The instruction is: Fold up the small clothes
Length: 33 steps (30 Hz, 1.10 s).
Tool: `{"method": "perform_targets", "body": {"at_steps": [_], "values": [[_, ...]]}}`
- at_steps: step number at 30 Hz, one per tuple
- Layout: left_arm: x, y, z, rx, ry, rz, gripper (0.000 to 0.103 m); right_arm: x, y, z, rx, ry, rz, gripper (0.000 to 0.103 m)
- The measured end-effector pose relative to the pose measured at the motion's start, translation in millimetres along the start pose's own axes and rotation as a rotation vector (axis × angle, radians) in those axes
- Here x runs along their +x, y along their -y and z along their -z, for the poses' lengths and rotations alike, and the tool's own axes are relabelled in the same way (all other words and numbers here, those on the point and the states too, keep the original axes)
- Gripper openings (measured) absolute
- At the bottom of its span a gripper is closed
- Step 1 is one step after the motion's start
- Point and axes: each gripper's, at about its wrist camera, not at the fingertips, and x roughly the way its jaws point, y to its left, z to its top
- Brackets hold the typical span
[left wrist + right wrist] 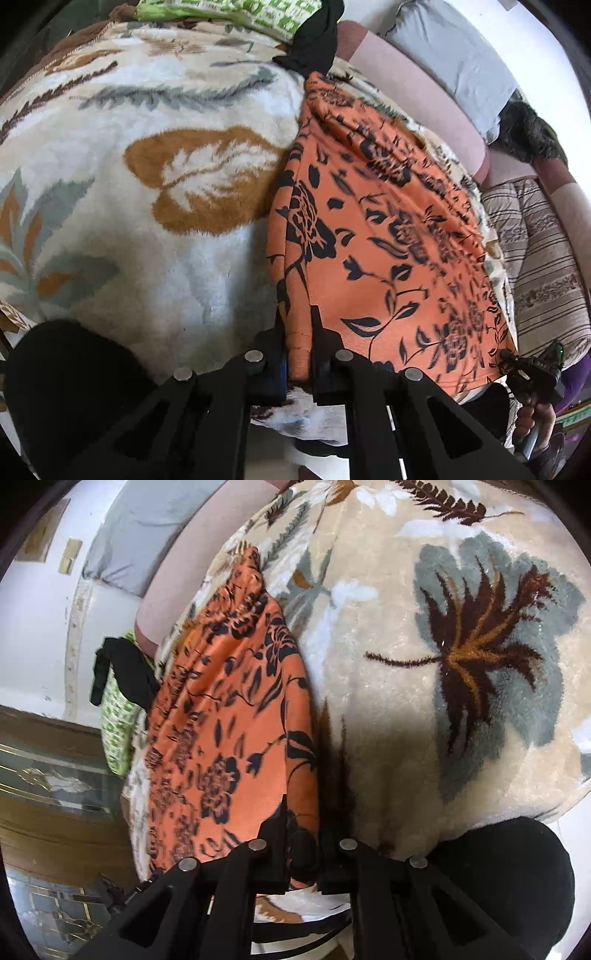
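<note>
An orange garment with a black flower print (376, 236) hangs stretched over a fleecy leaf-patterned blanket (147, 184). My left gripper (298, 354) is shut on the garment's near left corner. My right gripper (303, 849) is shut on its near right corner (236, 738). The cloth runs from both grippers to a bunched far end near a black item (314, 37). In the left wrist view the right gripper (532, 365) shows at the garment's lower right corner.
A green and white printed cloth (229, 11) and the black item lie at the blanket's far edge. Grey and pink pillows (443, 55) and a striped cover (535, 251) lie to the right. A wooden cabinet with glass (48, 775) stands at the left in the right wrist view.
</note>
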Motion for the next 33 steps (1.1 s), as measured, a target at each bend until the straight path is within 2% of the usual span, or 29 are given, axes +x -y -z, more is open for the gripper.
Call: {"method": "perform_targets", "body": {"at_steps": [2,4,7,9,11,14,16,18,20,21,22,23,24,25,26,28,29,31,33], "values": [[4.8,-1.0,-2.3,-0.005,-0.011,-0.003,0.008,-4.4,-0.3,-3.0,0.001,0.010,-0.015,0.008],[20.4,-5.1,-1.9,-0.020,-0.058,-0.025,0.008,1.4,4.3,-8.3,0.006,-0.003,0.007,0.008],[10.2,3.1,-8.4,-0.005,-0.032,0.008,0.008,9.3,2.2,-13.1,0.019,-0.036,-0.018,0.008],[-2.8,15.4,-22.4,0.020,-0.003,0.051,0.008,5.0,-6.5,-20.1,0.018,-0.037,-0.078,0.008],[-11.7,29.9,-43.9,0.045,0.030,0.091,0.008,0.8,-20.0,-35.6,0.007,-0.023,-0.124,0.008],[-19.2,55.6,-93.2,0.082,0.106,0.155,0.008,1.2,-53.7,-80.0,-0.034,0.001,-0.197,0.008],[-17.4,69.2,-143.6,0.095,0.171,0.207,0.009,6.4,-83.2,-121.1,-0.083,0.028,-0.244,0.008],[-6.0,75.0,-189.9,0.081,0.218,0.215,0.010,12.8,-112.6,-172.3,-0.104,0.095,-0.290,0.008],[18.4,77.6,-231.8,0.060,0.267,0.186,0.018,25.9,-128.2,-215.4,-0.088,0.167,-0.283,0.009],[40.2,79.1,-254.4,0.069,0.274,0.158,0.043,42.3,-131.9,-242.6,-0.068,0.194,-0.279,0.011],[63.4,78.0,-271.7,0.081,0.263,0.135,0.069,60.8,-133.8,-261.7,-0.069,0.196,-0.284,0.021],[93.8,74.4,-290.1,0.063,0.238,0.062,0.078,87.9,-132.9,-284.6,-0.078,0.176,-0.267,0.033],[113.7,71.2,-299.4,0.049,0.208,-0.005,0.082,104.2,-130.4,-294.3,-0.080,0.165,-0.208,0.076],[136.5,64.8,-307.0,0.037,0.145,-0.075,0.082,119.6,-124.2,-301.0,-0.064,0.178,-0.090,0.089],[143.5,57.7,-307.5,0.020,0.130,-0.084,0.082,127.6,-116.1,-299.6,-0.043,0.194,-0.049,0.089],[136.8,47.5,-299.2,0.042,0.172,-0.066,0.082,132.1,-108.2,-287.2,-0.043,0.181,-0.078,0.089],[129.4,43.6,-291.2,0.068,0.196,-0.089,0.082,130.9,-107.5,-279.0,-0.073,0.184,-0.062,0.089],[115.5,35.1,-273.2,0.106,0.228,-0.091,0.082,127.9,-105.8,-261.1,-0.186,0.160,0.016,0.089],[116.0,29.8,-251.8,0.143,0.174,-0.074,0.082,130.7,-96.8,-249.2,-0.259,0.115,0.103,0.089]]}}
